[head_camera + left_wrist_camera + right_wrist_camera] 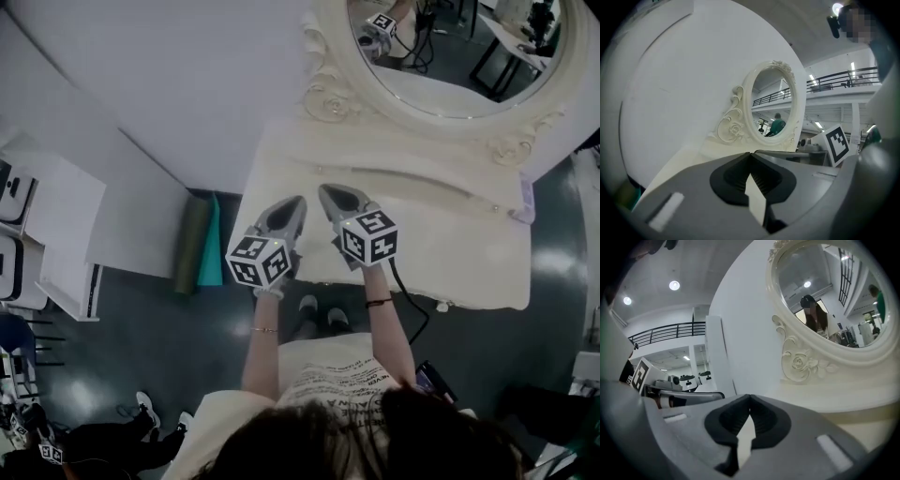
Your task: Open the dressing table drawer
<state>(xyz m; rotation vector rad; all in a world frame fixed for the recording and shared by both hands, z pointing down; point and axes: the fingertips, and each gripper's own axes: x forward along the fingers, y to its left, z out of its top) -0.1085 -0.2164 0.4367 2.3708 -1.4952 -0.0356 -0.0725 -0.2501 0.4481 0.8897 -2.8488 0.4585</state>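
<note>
Above the surface's [450, 239] near edge, the left claw [296, 202] and right claw [326, 193] are held clenched, empty; no drawer is seen pulled out, so the opening is judged still undone.

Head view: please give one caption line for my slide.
A person holds the shut left tool and right tool side by side above a cream dressing table with oval mirror.
</note>
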